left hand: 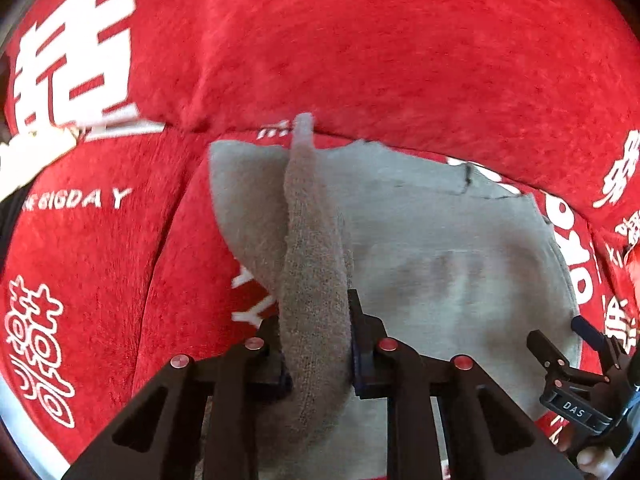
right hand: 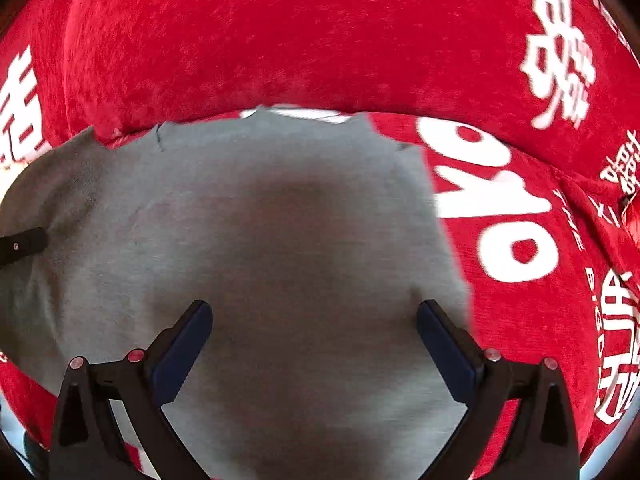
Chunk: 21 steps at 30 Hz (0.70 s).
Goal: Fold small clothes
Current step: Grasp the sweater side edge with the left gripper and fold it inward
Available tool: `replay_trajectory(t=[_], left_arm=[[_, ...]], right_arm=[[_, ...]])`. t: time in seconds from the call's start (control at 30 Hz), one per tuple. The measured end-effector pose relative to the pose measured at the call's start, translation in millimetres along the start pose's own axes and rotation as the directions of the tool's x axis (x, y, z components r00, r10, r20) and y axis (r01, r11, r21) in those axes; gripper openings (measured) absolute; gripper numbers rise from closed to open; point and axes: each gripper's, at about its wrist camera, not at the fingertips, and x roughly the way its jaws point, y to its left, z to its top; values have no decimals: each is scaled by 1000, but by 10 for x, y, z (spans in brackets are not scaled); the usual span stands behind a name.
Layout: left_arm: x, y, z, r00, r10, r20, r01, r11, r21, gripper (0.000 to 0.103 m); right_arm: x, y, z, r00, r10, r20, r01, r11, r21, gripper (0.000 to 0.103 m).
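A small grey garment (left hand: 440, 240) lies flat on a red cloth-covered surface (left hand: 360, 40). My left gripper (left hand: 316, 312) is shut on the garment's left edge, and the lifted fold (left hand: 308, 220) rises from the jaws as a narrow grey ridge. In the right wrist view the same garment (right hand: 280, 200) fills the middle. My right gripper (right hand: 315, 307) hovers above its lower part, jaws wide open, nothing between the pads. The right gripper (left hand: 576, 360) also shows at the left view's right edge, over the garment's right hem. The left gripper's finger (right hand: 24, 244) pokes in from the left.
The red cover (right hand: 280, 40) carries large white lettering and humps up into a cushion-like ridge behind the garment. A white paper-like item (left hand: 36, 152) lies at the far left. A person's fingers (left hand: 592, 456) show under the right gripper.
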Motion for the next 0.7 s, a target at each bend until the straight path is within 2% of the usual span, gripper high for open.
replay_trajectory(t=[0.13,0.27,0.37,0.47,0.53,0.6,0.7], left_arm=[[-217,-464,73,1000,18,7,-18,999,37,21],[-536,-1076,110,999,-11,42,7,996,93,20],[-671,-1547,115,997,-63,49,56,990,126,19],[-539,-2036,65,997,-72,15,69,983,170,19],[-263,-2317,-5,997,-61,-48,68,981,179,19],[-9,-2505,-87,994,-55,-98,71,983,168,19],[282,-2612,-267,991,-37,-130,60,983,176,19]], right_arm=[[-127,-301,-50,1000,15,22,-15,1000,-1,102],[-276,-652,-122,997,31,64,-32,999,7,102],[-351,-946,-220,996,37,87,-41,998,46,102],[-356,-1273,-349,994,41,98,-52,993,108,102],[-303,-1462,-437,995,50,90,-63,986,152,102],[-234,-1608,-526,995,65,75,-79,978,193,102],[-195,-1720,-635,993,95,68,-108,967,229,102]])
